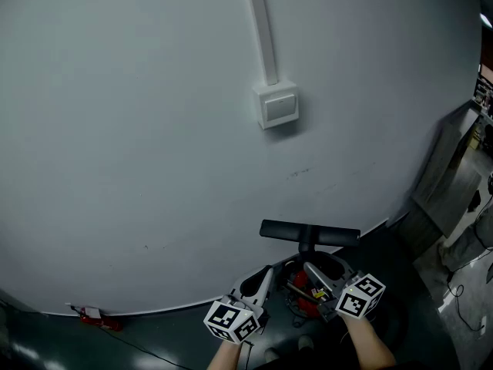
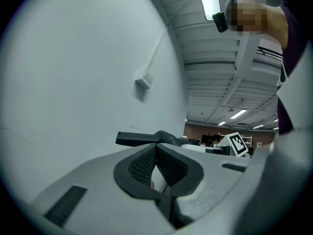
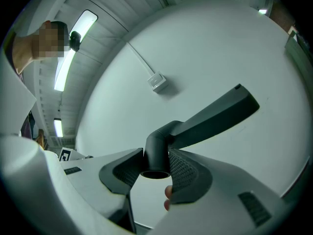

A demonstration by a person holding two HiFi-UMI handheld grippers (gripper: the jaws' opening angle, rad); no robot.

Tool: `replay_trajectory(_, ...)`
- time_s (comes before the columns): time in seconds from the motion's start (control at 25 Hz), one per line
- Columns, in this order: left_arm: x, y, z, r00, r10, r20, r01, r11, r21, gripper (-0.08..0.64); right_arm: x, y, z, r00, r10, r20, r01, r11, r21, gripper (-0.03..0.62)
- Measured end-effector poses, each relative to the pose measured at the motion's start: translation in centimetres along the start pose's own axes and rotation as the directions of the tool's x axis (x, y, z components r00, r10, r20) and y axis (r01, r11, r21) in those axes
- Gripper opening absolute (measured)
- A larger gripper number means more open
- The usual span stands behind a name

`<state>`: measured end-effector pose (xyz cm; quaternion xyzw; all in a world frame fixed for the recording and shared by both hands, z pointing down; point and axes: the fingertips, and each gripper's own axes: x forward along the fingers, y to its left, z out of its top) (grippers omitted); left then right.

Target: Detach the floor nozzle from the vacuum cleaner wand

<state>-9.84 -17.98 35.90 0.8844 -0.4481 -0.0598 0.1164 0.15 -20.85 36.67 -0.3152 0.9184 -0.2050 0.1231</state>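
Ahead of the left hand-held gripper (image 1: pixel 264 276) and the right hand-held gripper (image 1: pixel 310 270), the wall (image 1: pixel 154 129) and its switch box (image 1: pixel 277 105) bar passage, while the floor (image 1: pixel 154 338) left of them lies open.

The black T-shaped plastic floor nozzle (image 3: pixel 205 121) has a smooth, matt skin with a faint sheen along its neck. The shell of the right hand-held gripper (image 3: pixel 156 155) is pale grey plastic, smooth and matt, as is that of the left hand-held gripper (image 2: pixel 155 148). Their dark pads (image 3: pixel 185 173) look rubbery, with a fine knurled grain. The black-and-white marker cube (image 1: pixel 359 297) has a flat, printed, matt face. The pale grey wall (image 1: pixel 154 129) is smooth, matt paint with a few small scuffs. The white square switch box (image 1: pixel 278 105) and its white conduit strip (image 1: pixel 262 29) look like smooth plastic. The dark grey floor (image 1: pixel 46 338) shows a dull gloss.
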Motion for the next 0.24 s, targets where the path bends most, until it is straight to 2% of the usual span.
replay_trajectory(0.24, -0.06, 0.37, 0.04, 1.0, 0.007, -0.002, -0.007, 1.0, -0.005, 0.005, -0.06, -0.24, 0.65, 1.0, 0.001, 0.021, -0.001, 1.0, 0.006, 0.175)
